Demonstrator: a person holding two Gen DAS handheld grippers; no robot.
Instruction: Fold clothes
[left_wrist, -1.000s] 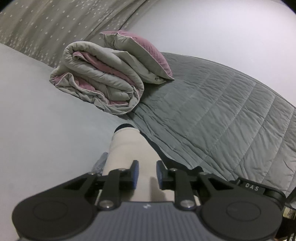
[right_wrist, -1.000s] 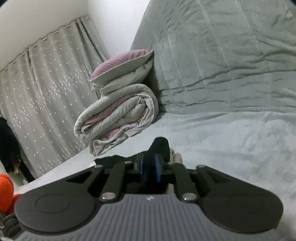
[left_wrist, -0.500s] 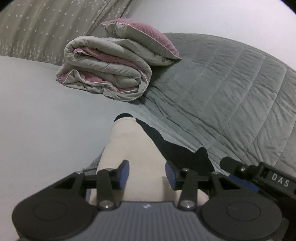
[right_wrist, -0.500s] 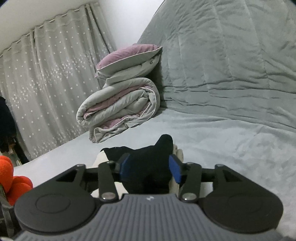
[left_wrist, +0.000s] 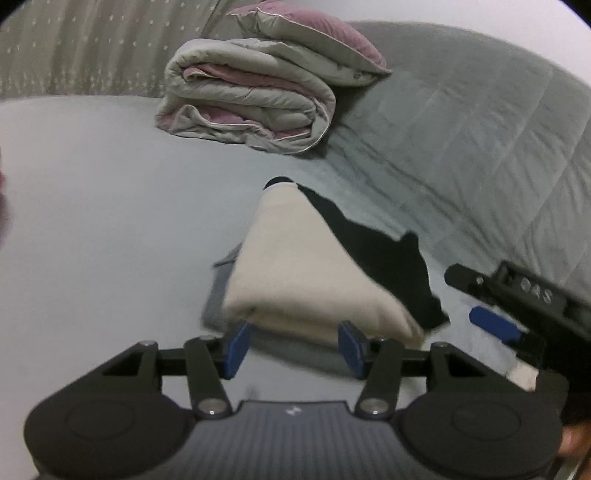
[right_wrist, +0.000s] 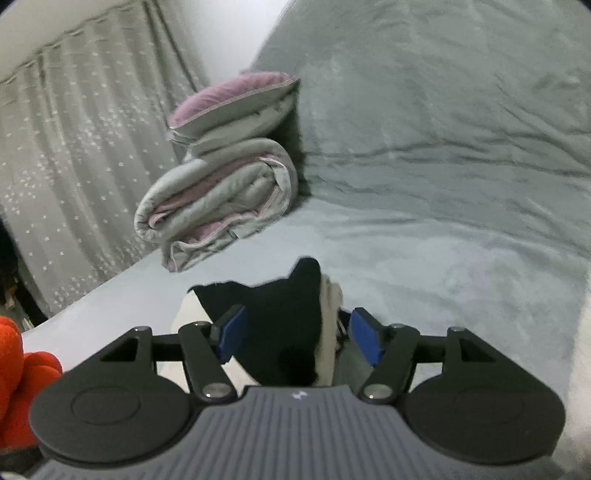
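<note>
A folded cream garment (left_wrist: 306, 277) with a black part (left_wrist: 388, 258) along its right side lies on the grey bed sheet (left_wrist: 110, 221). My left gripper (left_wrist: 293, 345) stands open just in front of its near edge, nothing between the blue pads. In the right wrist view the same garment shows mostly its black side (right_wrist: 288, 317) with a cream edge (right_wrist: 328, 332). There my right gripper (right_wrist: 297, 338) is open, its pads either side of the cloth without touching it. The right gripper (left_wrist: 517, 306) also shows at the right of the left wrist view.
A rolled grey-and-mauve duvet (left_wrist: 251, 110) with a pillow (left_wrist: 310, 44) on top sits at the back of the bed, against a quilted grey cover (left_wrist: 480, 147). A dotted curtain (right_wrist: 74, 166) hangs behind. An orange soft object (right_wrist: 18, 369) lies at the left edge.
Both grippers opened and let go of the garment, then drew back from it. The folded garment now lies flat on the bed.
</note>
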